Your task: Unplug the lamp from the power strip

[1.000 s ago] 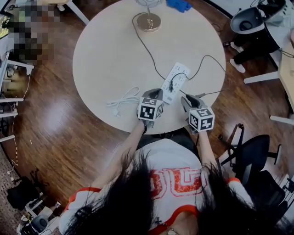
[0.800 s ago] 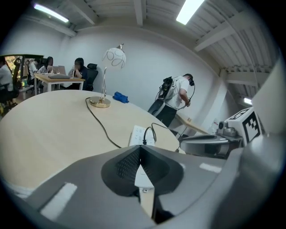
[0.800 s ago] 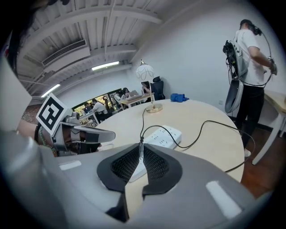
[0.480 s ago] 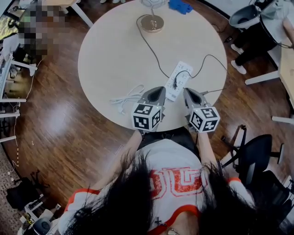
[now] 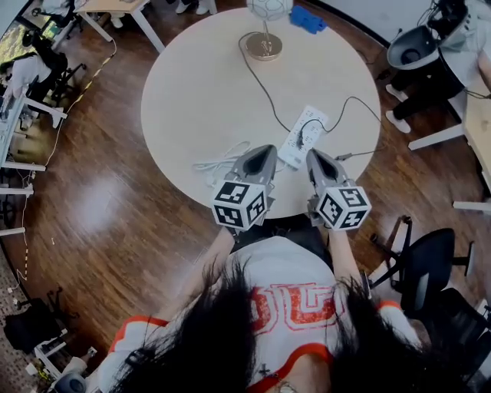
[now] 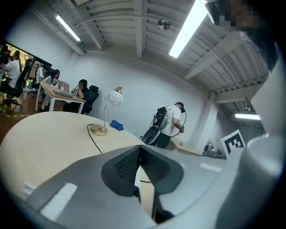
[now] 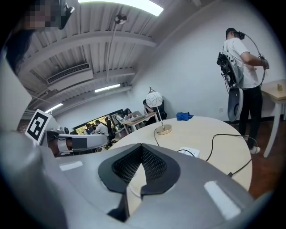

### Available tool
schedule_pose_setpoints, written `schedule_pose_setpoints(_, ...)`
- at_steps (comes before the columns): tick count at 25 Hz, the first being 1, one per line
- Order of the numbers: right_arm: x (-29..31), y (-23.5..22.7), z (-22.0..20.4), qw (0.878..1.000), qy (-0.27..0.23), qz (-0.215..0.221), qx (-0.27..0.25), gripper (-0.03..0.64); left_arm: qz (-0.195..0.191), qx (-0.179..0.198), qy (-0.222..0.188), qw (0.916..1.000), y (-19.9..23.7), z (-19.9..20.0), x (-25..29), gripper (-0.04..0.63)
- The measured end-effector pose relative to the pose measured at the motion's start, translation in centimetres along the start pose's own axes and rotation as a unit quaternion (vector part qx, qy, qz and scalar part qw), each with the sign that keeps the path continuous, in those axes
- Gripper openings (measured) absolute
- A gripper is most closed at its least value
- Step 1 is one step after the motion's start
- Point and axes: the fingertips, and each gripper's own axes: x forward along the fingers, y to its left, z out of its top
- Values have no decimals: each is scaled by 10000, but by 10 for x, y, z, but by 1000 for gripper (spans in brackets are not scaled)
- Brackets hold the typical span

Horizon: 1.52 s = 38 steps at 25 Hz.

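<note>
The lamp (image 5: 265, 42), with a brass base and a round wire shade, stands at the table's far side. Its black cord (image 5: 268, 94) runs to the white power strip (image 5: 301, 137), where a black plug (image 5: 306, 132) sits in a socket. My left gripper (image 5: 265, 150) hovers just left of the strip's near end, and my right gripper (image 5: 312, 156) hovers just right of it. Both are shut on nothing and neither touches the strip. The lamp (image 6: 106, 120) also shows in the left gripper view beyond my left gripper (image 6: 140, 150). The right gripper view shows the power strip (image 7: 190, 153) past my right gripper (image 7: 142, 147).
A coiled white cable (image 5: 217, 163) lies left of my left gripper. A blue object (image 5: 307, 18) sits at the round table's (image 5: 199, 92) far edge. A second black cord (image 5: 360, 104) leaves the strip to the right. A person with a backpack (image 7: 239, 62) stands beyond the table. Chairs stand at the right.
Both grippers have lifted off the table and drawn back a little toward its near edge. They now sit higher and closer to the head camera. The strip and the lamp have stayed put.
</note>
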Motion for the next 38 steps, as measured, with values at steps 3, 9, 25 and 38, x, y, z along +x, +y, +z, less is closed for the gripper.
schedule_pose_setpoints(3,-6,10,1,10000,-80,-33,8,2,-52,-1,10,10000,0,0,-9,0)
schedule_pose_setpoints(9,-18,22,-8,9997,-144,-163,86,2,-160,9,106,9998,0,-8,-24,0)
schedule_pose_setpoints(25,-34,37,-36,9993,54,-377,-29,0,-302,-45,280,9991,-5,-27,-41,0)
schedule_pose_setpoints(38,-31,31,-33,9988,82,-478,-29,0,-345,-36,309,9989,-1,-23,-34,0)
